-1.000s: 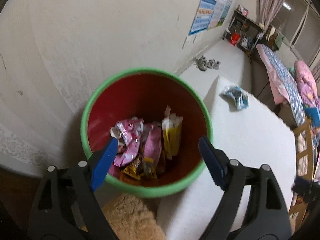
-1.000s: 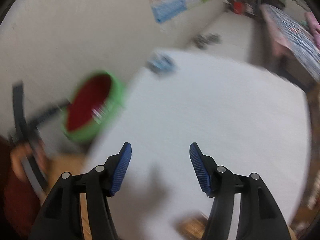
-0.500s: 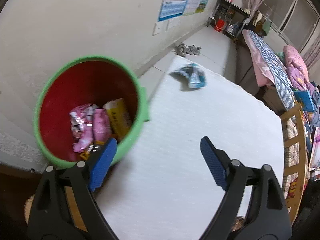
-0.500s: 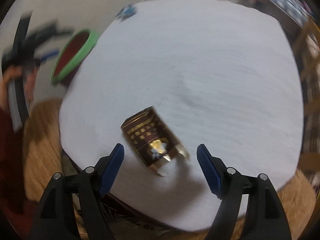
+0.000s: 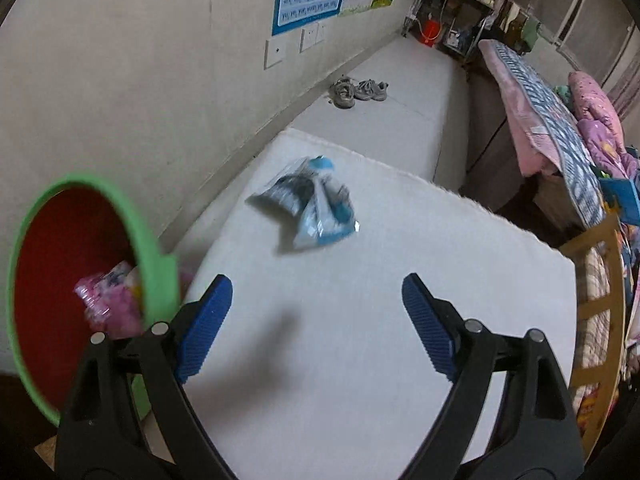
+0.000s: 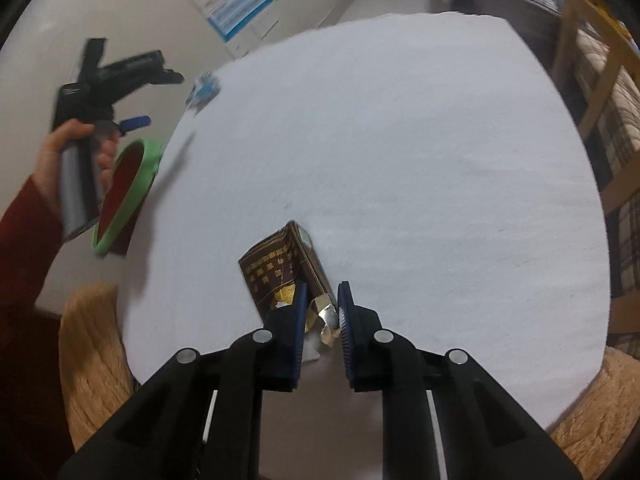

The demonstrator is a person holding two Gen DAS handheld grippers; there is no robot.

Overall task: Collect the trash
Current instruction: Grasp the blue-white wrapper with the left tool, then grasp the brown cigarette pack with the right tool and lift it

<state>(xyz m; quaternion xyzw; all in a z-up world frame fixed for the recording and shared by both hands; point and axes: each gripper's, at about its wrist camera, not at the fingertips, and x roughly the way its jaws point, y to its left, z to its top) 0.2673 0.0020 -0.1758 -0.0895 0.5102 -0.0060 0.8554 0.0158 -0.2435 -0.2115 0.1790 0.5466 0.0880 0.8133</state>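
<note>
**Right tongs clamp the brown carton, left tongs wide over the mat**

Big white mat [image 6: 400, 160] fills the floor here, pale wall along its far side, fluffy tan rug [image 6: 92, 360] peeking out at the near corners. Off the mat's left edge sits the green-rimmed red bin [image 5: 156, 264], pink wrappers [image 5: 108, 304] lying inside it.

Over to the left gripper [image 5: 316, 316]: jaws spread wide, nothing between the blue pads, hanging above bare mat just beside the bin's rim. In the right wrist view you can see the person's hand [image 6: 76, 152] on its handle, red sleeve [image 6: 24, 264] below, up by the bin.

Ahead of those open jaws, near the mat's far edge, lies a crumpled blue and white packet [image 5: 312, 204], flat on the mat, untouched.

And the right gripper [image 6: 322, 316]: jaws drawn in close, pinching the torn, foil-lined end of a dark brown carton [image 6: 276, 268] with gold print. The carton's far end tilts up and away from the pads, near the mat's front edge.
</note>
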